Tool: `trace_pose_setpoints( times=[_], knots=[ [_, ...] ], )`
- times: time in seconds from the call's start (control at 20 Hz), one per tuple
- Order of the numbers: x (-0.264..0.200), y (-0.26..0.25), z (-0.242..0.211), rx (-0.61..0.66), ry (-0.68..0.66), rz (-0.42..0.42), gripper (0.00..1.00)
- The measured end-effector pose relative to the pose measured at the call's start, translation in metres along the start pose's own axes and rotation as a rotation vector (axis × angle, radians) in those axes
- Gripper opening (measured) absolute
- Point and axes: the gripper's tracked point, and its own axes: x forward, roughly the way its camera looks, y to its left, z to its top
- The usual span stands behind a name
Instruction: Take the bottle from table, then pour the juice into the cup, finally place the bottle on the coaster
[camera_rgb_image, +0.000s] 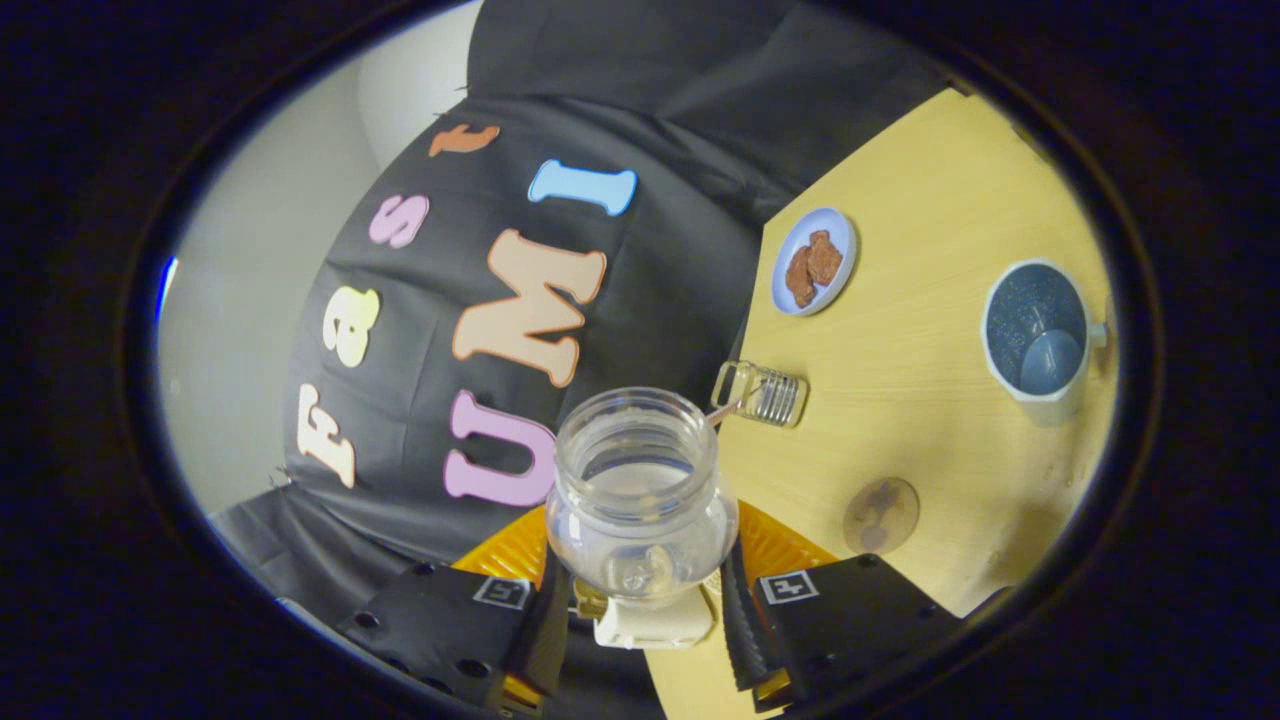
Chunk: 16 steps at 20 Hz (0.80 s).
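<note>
Two fingers of our gripper (640, 600) clamp the clear bottle (640, 495) by its body, its open mouth facing forward. We hold it lifted and the view is rolled, so the wooden surface (930, 420) runs alongside. On it sit the cup (1040, 340), the round coaster (880, 515), a small glass jar (765, 393) and a plate (815, 262) of brown pieces.

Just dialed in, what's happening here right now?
The hand-held gripper is shut on a clear open-topped bottle, held between its fingers and lifted off the yellow table. The view is rolled sideways. Beyond the bottle on the table stand a blue cup, a round coaster, a small glass jar and a plate with brown food. The bottle is not over the cup yet.
</note>
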Motion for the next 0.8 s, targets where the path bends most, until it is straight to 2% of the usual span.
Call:
trace_pose_setpoints(
  times=[0.5,0.8],
  knots=[
    [0.003,-0.01,0.044,0.26,-0.158,0.079,0.69],
    [0.002,-0.013,0.067,0.361,-0.227,0.106,0.69]
  ],
)
